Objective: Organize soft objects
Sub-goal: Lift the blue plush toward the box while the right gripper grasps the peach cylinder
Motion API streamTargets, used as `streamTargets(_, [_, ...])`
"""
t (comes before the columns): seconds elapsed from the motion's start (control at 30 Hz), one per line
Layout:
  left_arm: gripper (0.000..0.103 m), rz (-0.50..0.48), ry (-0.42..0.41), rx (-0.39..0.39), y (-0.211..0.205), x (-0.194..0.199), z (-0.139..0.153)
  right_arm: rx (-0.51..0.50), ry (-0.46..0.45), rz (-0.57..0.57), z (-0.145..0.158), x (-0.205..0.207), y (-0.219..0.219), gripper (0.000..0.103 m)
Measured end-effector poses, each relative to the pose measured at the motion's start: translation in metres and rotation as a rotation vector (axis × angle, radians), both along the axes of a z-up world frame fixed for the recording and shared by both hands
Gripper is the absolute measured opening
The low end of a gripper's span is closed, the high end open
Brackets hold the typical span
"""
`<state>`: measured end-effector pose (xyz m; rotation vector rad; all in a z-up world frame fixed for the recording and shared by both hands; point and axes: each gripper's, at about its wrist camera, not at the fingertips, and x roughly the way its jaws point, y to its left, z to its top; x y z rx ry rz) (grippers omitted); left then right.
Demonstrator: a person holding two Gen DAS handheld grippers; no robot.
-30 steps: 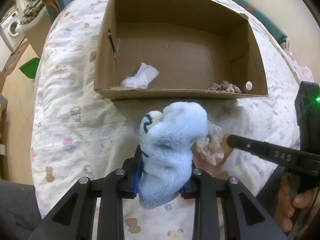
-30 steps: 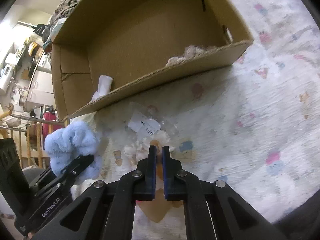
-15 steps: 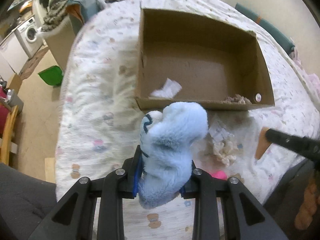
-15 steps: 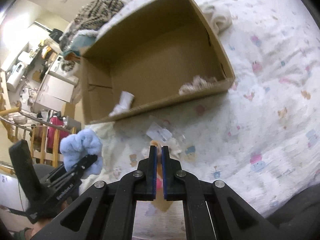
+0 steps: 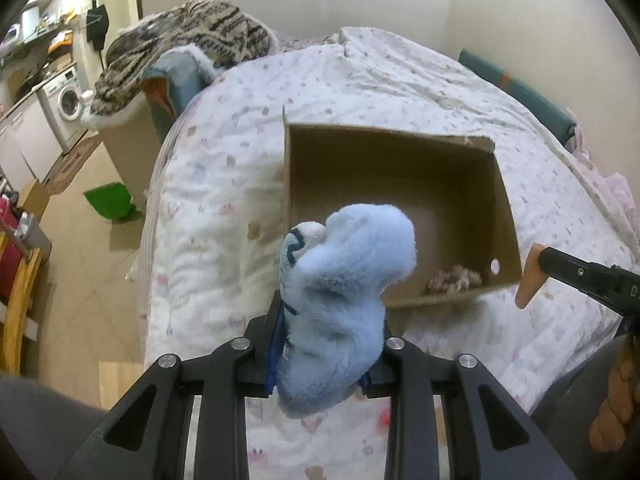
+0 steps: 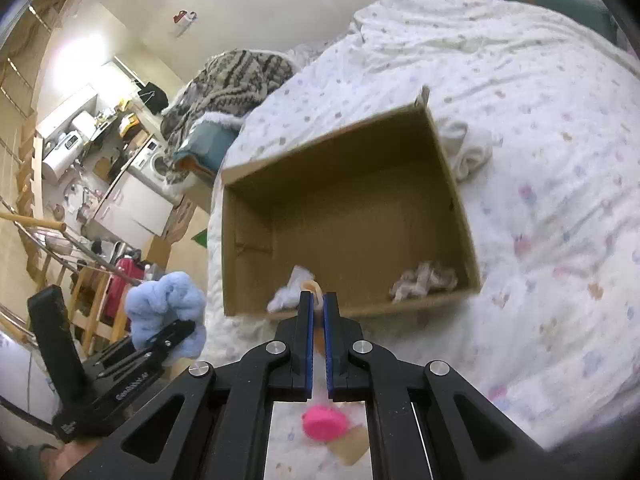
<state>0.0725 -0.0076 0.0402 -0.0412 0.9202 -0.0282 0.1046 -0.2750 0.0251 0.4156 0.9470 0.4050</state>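
My left gripper point(image 5: 326, 312) is shut on a fluffy light-blue sock point(image 5: 340, 300) and holds it up in front of the open cardboard box point(image 5: 504, 200) on the bed. It also shows in the right wrist view point(image 6: 164, 308). My right gripper point(image 6: 316, 300) is shut on a thin peach-orange soft piece point(image 6: 314, 290), also seen in the left wrist view point(image 5: 530, 280), near the box's front wall point(image 6: 432, 300). Inside the box lie a white cloth point(image 6: 290, 292) and a beige knotted piece point(image 6: 424, 282).
The bed has a white patterned cover point(image 6: 540, 200). A white rolled cloth point(image 6: 468, 148) lies beside the box's right wall. A pink soft thing point(image 6: 324, 426) lies under my right gripper. A striped blanket point(image 5: 188, 44) is at the far left, with floor and a washing machine point(image 5: 66, 102) beyond.
Both grippers have risen and pulled back from the bed with their loads; the box now looks smaller and lower. The plastic-wrapped white piece on the bed has dropped out of view.
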Motion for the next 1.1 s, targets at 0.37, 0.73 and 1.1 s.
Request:
streamTargets(0.37, [0.026,-0.033,-0.019,0.038,-0.018,0.057,0.001,-0.038,-0.004,-0.016,-0.006,0.043,0.002,0.006])
streamTargets(0.73, [0.027,-0.037,0.017,0.036,-0.026,0.085,-0.046,-0.066,0.054,-0.002,-0.047,0.057,0.015,0.006])
streamTargets(1.1, [0.029,-0.048,0.069,0.009,-0.023,0.088,-0.068,-0.128,0.108,0.025,-0.07,0.058,0.026,0.007])
